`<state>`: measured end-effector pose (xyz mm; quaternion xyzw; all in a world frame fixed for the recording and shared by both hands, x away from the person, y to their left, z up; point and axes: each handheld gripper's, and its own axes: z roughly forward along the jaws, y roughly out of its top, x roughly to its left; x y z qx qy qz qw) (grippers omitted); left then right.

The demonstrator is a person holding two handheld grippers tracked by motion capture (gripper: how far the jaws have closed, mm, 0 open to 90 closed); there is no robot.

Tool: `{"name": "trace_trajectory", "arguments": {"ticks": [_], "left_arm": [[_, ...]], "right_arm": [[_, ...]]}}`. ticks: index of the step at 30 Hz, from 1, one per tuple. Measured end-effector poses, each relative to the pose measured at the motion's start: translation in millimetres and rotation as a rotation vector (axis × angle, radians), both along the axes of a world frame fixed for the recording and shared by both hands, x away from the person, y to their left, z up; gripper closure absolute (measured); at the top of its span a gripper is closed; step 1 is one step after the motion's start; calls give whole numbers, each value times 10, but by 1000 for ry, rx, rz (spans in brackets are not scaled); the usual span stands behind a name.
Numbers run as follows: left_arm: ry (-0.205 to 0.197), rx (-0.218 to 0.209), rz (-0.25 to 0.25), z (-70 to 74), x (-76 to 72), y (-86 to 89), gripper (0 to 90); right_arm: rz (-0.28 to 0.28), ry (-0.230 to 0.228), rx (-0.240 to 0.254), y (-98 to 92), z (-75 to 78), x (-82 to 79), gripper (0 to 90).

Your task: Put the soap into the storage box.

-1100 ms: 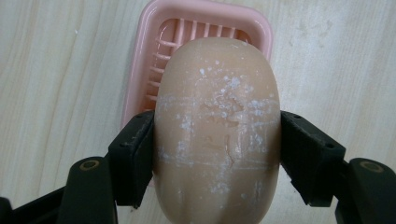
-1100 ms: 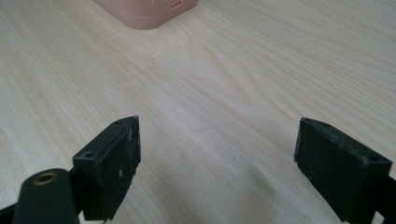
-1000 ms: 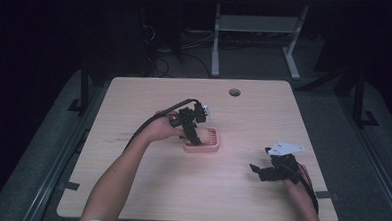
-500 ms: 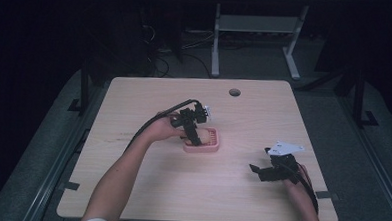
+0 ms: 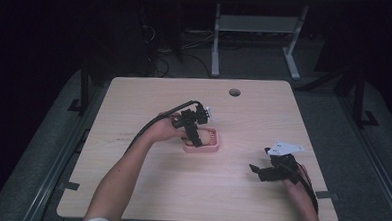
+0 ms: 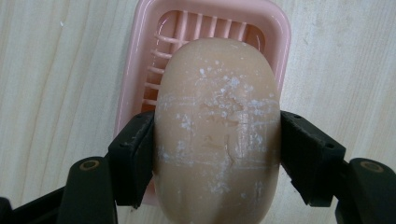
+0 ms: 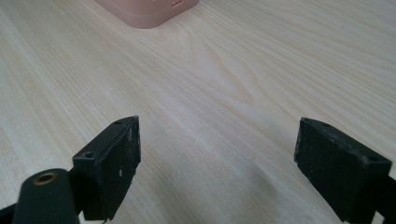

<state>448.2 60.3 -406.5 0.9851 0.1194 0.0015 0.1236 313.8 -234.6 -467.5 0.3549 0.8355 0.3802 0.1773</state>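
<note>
Left gripper (image 6: pixel 217 140) clamps soap (image 6: pixel 217 135) over pink dish (image 6: pixel 140 70); slick bar could slip out, miss dish. Right gripper (image 7: pixel 217 168) jaws apart, idle.

Both grippers are black with blocky jaws and trailing cables; the right gripper (image 5: pixel 276 166) carries a grey three-cornered plate.

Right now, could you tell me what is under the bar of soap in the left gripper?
Under the soap lies the pink soap dish, its ribbed floor showing at the far end. The left gripper clamps the soap, which covers the dish's near half.
</note>
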Motion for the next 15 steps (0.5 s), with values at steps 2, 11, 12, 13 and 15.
{"name": "trace_trajectory", "arguments": {"ticks": [2,11,12,13,15], "left_arm": [[1,3,0,-4,2,0,320],[6,1,0,-34,11,-13,319],[6,1,0,-33,11,-15,319],[4,0,-2,-31,13,-16,319],[5,0,-2,-33,11,-18,319]], "right_arm": [[0,1,-1,0,-1,1,139],[-1,3,-4,0,-2,0,139],[-1,3,-5,-1,-2,0,139],[-2,3,-3,-1,-2,1,139],[-3,1,-2,-3,-2,2,139]]}}
